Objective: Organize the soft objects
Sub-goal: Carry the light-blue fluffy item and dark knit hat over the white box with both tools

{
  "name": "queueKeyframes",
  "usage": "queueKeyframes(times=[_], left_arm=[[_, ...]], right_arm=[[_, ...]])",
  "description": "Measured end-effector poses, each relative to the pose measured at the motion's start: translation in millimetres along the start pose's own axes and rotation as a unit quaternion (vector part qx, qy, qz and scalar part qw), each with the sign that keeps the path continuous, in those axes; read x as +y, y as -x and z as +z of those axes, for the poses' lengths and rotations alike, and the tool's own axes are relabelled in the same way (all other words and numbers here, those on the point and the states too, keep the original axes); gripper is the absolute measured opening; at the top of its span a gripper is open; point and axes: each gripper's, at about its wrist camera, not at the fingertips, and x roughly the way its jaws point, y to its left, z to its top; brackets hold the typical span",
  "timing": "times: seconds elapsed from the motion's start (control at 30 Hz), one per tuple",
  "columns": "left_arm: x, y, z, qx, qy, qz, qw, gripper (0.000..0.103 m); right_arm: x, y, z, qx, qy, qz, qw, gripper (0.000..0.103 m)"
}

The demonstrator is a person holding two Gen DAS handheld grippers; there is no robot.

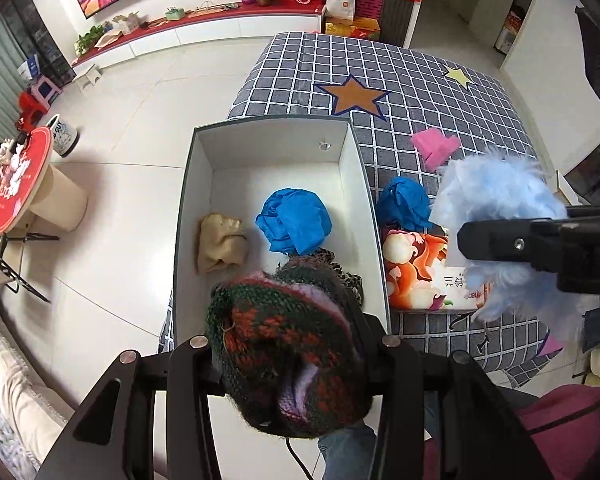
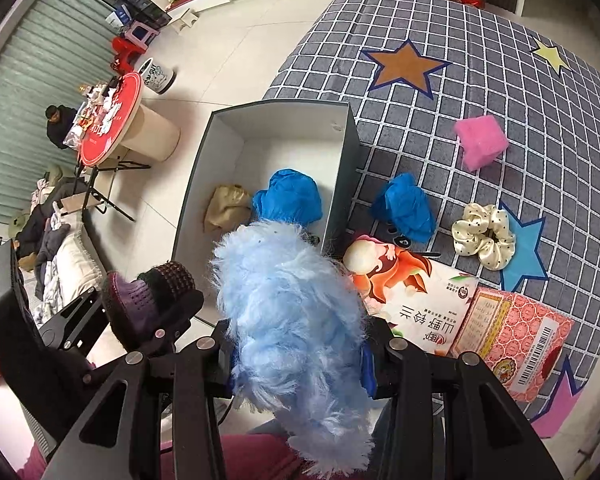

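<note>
My left gripper [image 1: 290, 354] is shut on a knitted green, red and lilac woolly item [image 1: 284, 344], held above the near end of the open grey box [image 1: 260, 148]. A crumpled blue cloth [image 1: 294, 222] and a beige cloth [image 1: 220, 242] lie inside the box. My right gripper [image 2: 300, 340] is shut on a fluffy light-blue item [image 2: 296, 320], just over the box's near right corner [image 2: 340, 208]. Seen from the left wrist, the fluffy item [image 1: 496, 196] hangs to the right of the box. Another blue cloth [image 2: 404, 208], a pink fuzzy block [image 2: 480, 142] and a cream scrunchie [image 2: 484, 236] lie on the checked cloth.
The table wears a grey checked cloth with stars [image 2: 500, 80]. A printed packet [image 2: 412, 288] and a pink patterned box [image 2: 516, 328] lie near its front edge. On the tiled floor to the left stand a round red-topped table [image 2: 112, 116] and stools; a person [image 2: 60, 124] sits there.
</note>
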Motion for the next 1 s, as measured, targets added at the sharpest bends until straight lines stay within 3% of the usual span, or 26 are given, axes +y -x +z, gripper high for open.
queueKeyframes(times=[1.0], left_arm=[[5.1, 2.0, -3.5, 0.003, -0.001, 0.005, 1.0000, 0.047]], right_arm=[[6.3, -6.6, -2.4, 0.009, 0.002, 0.007, 1.000, 0.045]])
